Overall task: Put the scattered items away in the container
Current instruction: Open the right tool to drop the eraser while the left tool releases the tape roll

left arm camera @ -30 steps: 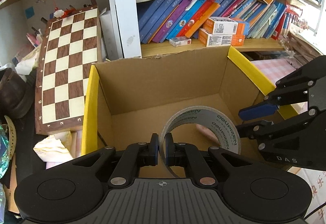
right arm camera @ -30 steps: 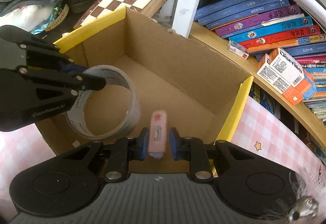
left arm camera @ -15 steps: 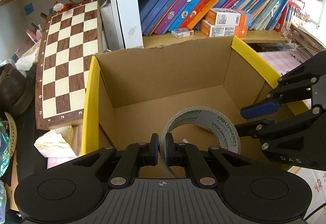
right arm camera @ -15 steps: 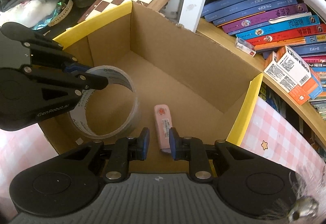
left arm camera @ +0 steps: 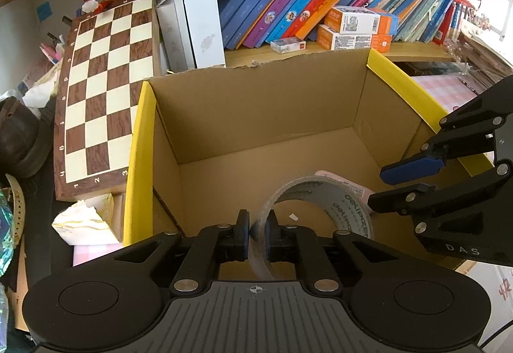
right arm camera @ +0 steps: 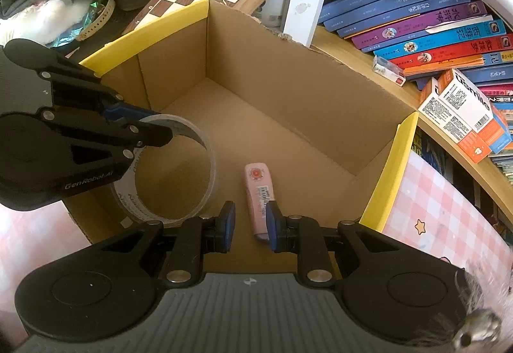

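Clutter sits off to the left, a chessboard point(left arm camera: 102, 90) leaning by the shelf post, and none of it is being touched. Next along is the cardboard box point(left arm camera: 138, 160) with its yellow-taped rims, and both hands are working over it.

Over the box's left side, the left gripper point(left arm camera: 256, 231) straddles the wall of the tape roll point(left arm camera: 349, 208), which stands on edge inside the box. Its jaws have just been opening: they are only narrowly apart with the roll's wall between them, and a sliver of gap shows beside the wall, so the pinch looks let go. The gripper body hides the bottom of the roll, so I cannot say for certain that it rests on the box floor.

To the right of the roll, the pink eraser point(right arm camera: 258, 186) lies flat on the box floor. A second ago it was clamped in the right gripper point(right arm camera: 250, 224); now that gripper hangs above it with its jaws a narrow gap apart and nothing between the pads.

So one item is delivered and the second is being let go, I judge. Both hands should soon be free to fetch whatever is left outside the box.
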`<action>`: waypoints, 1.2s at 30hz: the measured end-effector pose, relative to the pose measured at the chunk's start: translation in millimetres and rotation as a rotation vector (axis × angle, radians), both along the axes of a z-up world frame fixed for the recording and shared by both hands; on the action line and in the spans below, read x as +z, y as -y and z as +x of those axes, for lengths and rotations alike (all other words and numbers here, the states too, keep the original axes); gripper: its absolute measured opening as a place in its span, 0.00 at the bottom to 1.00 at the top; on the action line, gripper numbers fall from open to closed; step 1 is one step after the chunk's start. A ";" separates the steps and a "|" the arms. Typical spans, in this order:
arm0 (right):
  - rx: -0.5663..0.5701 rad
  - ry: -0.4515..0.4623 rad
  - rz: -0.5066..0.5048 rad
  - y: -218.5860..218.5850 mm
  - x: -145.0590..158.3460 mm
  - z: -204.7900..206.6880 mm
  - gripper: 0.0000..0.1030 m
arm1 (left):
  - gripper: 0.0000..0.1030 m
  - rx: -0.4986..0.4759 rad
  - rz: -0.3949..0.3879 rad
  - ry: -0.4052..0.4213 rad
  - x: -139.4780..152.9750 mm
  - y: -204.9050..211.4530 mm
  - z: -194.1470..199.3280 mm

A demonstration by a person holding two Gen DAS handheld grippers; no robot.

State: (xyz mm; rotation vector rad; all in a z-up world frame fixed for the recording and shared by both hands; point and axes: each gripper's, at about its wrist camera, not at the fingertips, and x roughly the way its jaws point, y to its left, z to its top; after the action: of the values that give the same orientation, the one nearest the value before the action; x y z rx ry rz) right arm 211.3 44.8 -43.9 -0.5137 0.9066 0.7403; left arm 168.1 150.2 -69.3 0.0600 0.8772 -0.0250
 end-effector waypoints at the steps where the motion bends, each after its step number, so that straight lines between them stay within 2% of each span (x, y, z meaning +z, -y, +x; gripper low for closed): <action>1: -0.001 -0.001 0.000 0.0 0.0 -0.1 0.19 | 0.12 0.001 0.001 0.001 0.3 -0.1 -0.2; 8: -0.012 -0.005 0.010 2.5 3.0 -1.6 0.19 | 0.13 0.005 -0.001 0.014 4.5 -0.3 -2.0; 12: -0.027 0.003 0.017 5.0 7.2 -2.9 0.19 | 0.26 0.006 -0.004 0.042 10.9 2.2 -5.7; 16: -0.052 0.019 0.037 10.0 13.8 -5.1 0.30 | 0.40 0.019 0.009 0.078 18.7 4.7 -10.5; 25: -0.083 0.035 0.055 18.8 24.1 -18.2 0.33 | 0.61 0.015 0.021 0.119 32.0 13.3 -27.5; 36: -0.134 0.069 0.101 33.6 41.7 -44.8 0.44 | 0.72 0.040 0.007 0.172 54.0 22.4 -60.6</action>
State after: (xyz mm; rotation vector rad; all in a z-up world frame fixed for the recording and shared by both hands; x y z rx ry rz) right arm 166.5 11.2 -2.3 -0.3828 0.8268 0.6399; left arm 107.5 127.8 -15.3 0.0504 0.7060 0.0205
